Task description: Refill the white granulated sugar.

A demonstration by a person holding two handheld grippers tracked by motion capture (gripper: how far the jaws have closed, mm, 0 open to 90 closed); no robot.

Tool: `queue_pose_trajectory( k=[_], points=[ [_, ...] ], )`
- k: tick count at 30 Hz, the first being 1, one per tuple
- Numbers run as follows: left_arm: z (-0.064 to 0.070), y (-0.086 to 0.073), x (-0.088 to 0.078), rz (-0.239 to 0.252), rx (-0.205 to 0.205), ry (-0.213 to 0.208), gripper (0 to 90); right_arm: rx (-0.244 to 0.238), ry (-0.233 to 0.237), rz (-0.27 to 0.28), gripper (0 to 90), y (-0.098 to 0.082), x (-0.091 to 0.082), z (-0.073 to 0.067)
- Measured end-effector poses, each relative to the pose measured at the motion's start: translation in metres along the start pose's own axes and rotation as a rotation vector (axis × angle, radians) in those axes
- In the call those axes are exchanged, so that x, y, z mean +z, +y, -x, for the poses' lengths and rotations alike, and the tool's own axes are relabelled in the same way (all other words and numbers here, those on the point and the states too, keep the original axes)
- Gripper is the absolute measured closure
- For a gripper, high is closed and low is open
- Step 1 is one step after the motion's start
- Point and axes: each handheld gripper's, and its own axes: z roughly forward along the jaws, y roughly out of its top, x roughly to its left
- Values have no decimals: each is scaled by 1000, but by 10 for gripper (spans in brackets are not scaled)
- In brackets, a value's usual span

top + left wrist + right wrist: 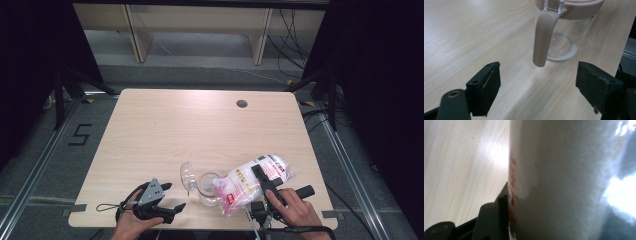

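The right gripper (263, 181) clamped a tilted bag of white pieces (252, 181) over the open jar (209, 187); pouring looked barely begun, while the left gripper (172, 197), jaws wide and empty, waited at the jar's 9 o'clock.

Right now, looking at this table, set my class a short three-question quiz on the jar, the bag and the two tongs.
1. True or false: the left tongs are shut on the jar's handle.
2. What do the right tongs hold? A) the plastic bag of white cotton B) the hinged lid C) nothing
3. Fill in: the bag's open end tilts down over the clear ____.

Key: 1 false, they stand open short of the handle; 2 A; 3 jar.
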Motion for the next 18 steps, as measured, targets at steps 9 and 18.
queue_pose_trajectory(
  k=[9,18],
  points=[
    [1,0,0,9,-6,5,196,-6,-9,17,490,0,0,2],
    [-1,-1,0,19,-15,8,196,-10,-11,9,491,-1,0,1]
  ],
)
